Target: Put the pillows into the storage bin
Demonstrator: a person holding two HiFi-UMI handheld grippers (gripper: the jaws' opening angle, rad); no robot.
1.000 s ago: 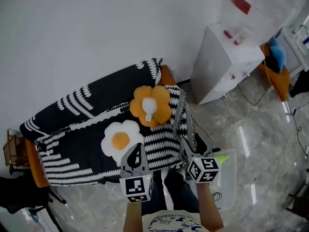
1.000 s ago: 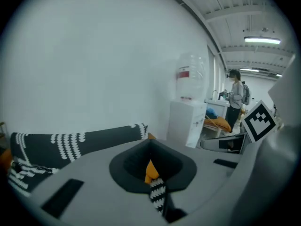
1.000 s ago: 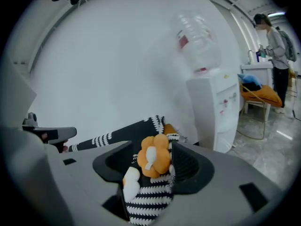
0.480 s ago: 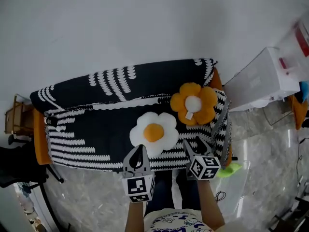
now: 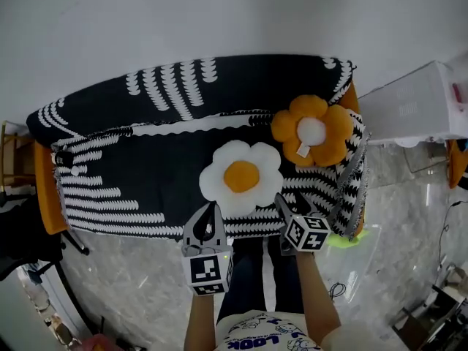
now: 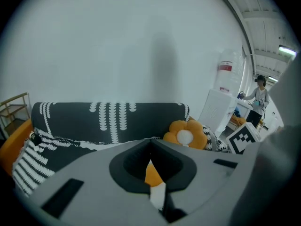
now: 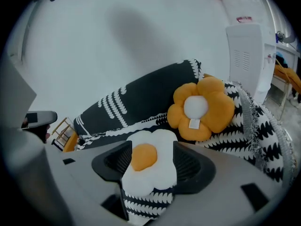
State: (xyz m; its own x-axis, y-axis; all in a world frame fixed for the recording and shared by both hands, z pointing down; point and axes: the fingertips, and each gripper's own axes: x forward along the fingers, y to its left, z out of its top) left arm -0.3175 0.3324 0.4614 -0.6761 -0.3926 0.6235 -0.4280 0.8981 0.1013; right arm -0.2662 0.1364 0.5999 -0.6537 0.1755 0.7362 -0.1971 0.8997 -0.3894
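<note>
We see two flower-shaped pillows lying on a sofa [image 5: 139,170] covered with a black-and-white throw. The white pillow [image 5: 241,178] with an orange centre lies flat near the seat's front edge. The orange pillow [image 5: 312,131] with a white centre sits further back, towards the sofa's right end, leaning against the backrest.

Both grippers hang in front of the sofa's front edge, pointing down at the white pillow. The left gripper [image 5: 211,210] has its jaws together but for a thin slit and grips nothing. Its tips are just short of the pillow's lower left petals, and its own view shows a sliver of orange and white through the slit.

The right gripper [image 5: 292,209] has its jaws apart, and they have just been opening. In the right gripper view the white pillow fills the gap between them, but the pads are not pressing on it. In the head view its tips sit just beside the pillow's lower right petal.
</note>
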